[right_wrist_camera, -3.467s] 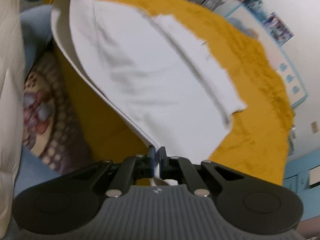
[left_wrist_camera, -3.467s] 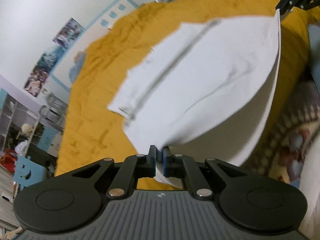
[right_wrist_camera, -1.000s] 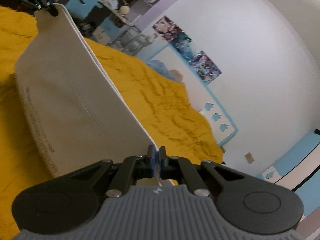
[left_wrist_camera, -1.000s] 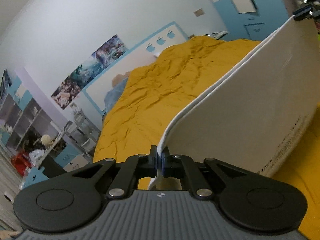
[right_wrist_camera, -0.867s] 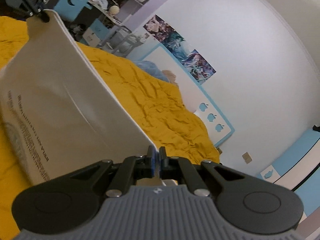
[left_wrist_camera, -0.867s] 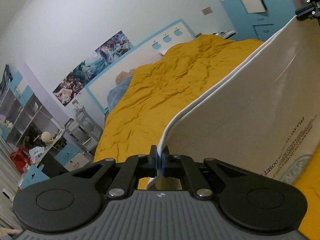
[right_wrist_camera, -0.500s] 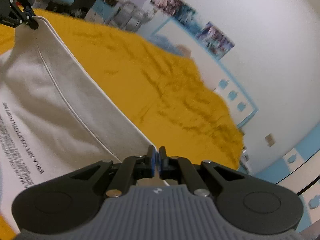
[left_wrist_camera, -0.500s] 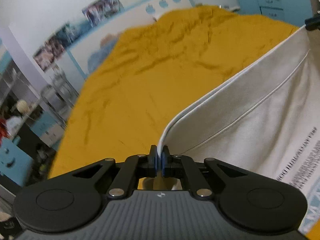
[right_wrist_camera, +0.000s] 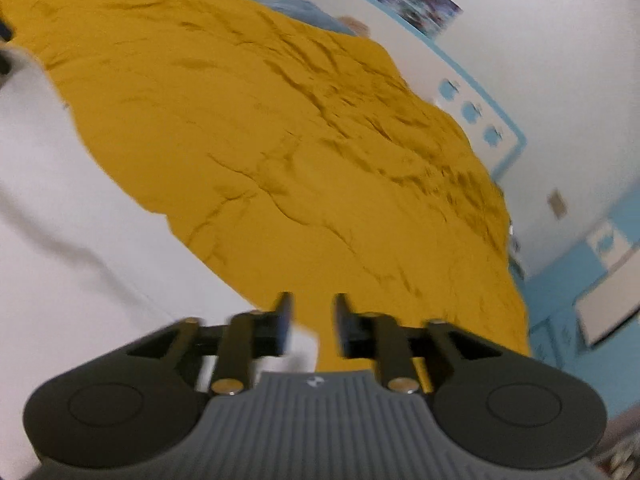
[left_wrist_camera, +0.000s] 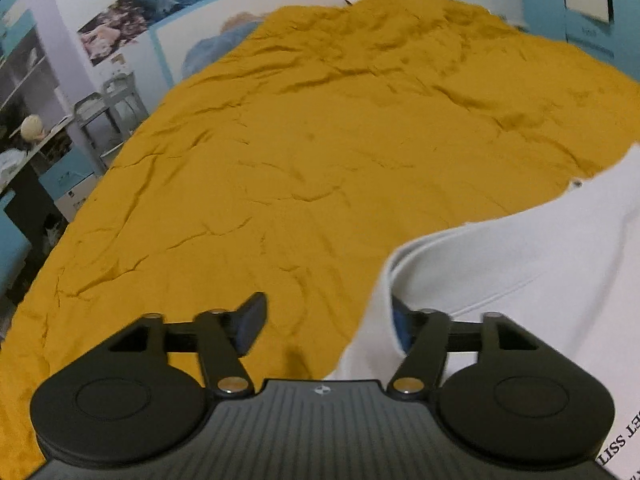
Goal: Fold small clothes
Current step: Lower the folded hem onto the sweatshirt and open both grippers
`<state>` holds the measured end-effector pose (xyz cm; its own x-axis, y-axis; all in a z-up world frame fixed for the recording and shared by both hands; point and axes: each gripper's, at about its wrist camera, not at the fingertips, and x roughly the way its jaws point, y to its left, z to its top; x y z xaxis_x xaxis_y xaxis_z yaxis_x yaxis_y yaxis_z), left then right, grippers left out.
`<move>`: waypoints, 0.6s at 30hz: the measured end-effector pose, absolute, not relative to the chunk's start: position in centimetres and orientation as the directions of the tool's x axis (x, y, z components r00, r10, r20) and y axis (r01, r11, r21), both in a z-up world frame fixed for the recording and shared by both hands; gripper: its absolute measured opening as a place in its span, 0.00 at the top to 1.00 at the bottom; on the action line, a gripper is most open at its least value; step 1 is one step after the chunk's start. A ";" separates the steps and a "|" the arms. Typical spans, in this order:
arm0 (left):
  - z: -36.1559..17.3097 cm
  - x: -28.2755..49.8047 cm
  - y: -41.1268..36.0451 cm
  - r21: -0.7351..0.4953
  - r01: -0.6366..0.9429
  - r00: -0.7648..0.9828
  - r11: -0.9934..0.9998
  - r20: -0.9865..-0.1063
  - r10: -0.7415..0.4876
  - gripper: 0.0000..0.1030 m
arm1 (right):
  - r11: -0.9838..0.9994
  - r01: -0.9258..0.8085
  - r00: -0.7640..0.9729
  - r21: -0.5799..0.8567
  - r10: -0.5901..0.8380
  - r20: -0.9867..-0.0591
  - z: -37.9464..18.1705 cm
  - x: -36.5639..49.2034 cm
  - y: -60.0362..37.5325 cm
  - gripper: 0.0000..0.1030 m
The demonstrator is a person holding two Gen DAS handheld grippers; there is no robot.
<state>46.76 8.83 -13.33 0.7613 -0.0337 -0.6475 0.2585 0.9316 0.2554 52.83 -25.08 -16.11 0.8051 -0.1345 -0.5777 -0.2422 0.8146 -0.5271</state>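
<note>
The left gripper is seen with its jaws spread wide, having just been opening; the white garment is draped over the right-hand jaw, its corner lying between the jaws, unclamped. The right gripper has its jaws partly apart, likewise just opened; the garment's corner is seen beside the left-hand jaw and low in the gap, not pinched. Ahead of both pairs of jaws, the mustard-yellow bedspread is spread, wrinkled.

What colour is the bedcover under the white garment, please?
Plain mustard yellow bedcover, wrinkled; clearest in the left wrist view.
</note>
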 end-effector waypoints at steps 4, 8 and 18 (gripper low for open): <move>-12.4 45.5 11.1 0.183 0.256 0.763 0.949 -0.641 -0.082 0.17 | 0.899 -0.197 0.771 -0.392 -0.106 -0.628 -15.5 52.1 -28.0 0.70; -11.7 45.7 11.3 0.200 0.259 0.769 0.945 -0.635 -0.076 0.15 | 0.958 -0.149 0.730 -0.245 -0.061 -0.681 -15.1 49.3 -30.3 0.69; -9.5 46.1 7.3 0.457 0.272 0.807 0.847 -0.588 0.058 0.00 | 0.972 -0.140 0.692 -0.190 -0.041 -0.720 -14.3 41.0 -30.6 0.68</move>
<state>46.13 7.30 -9.49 0.8070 0.0584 -0.5876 0.2716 0.8469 0.4572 41.01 -30.60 -14.29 0.6924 -0.0410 -0.7203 -0.1399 0.9718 -0.1898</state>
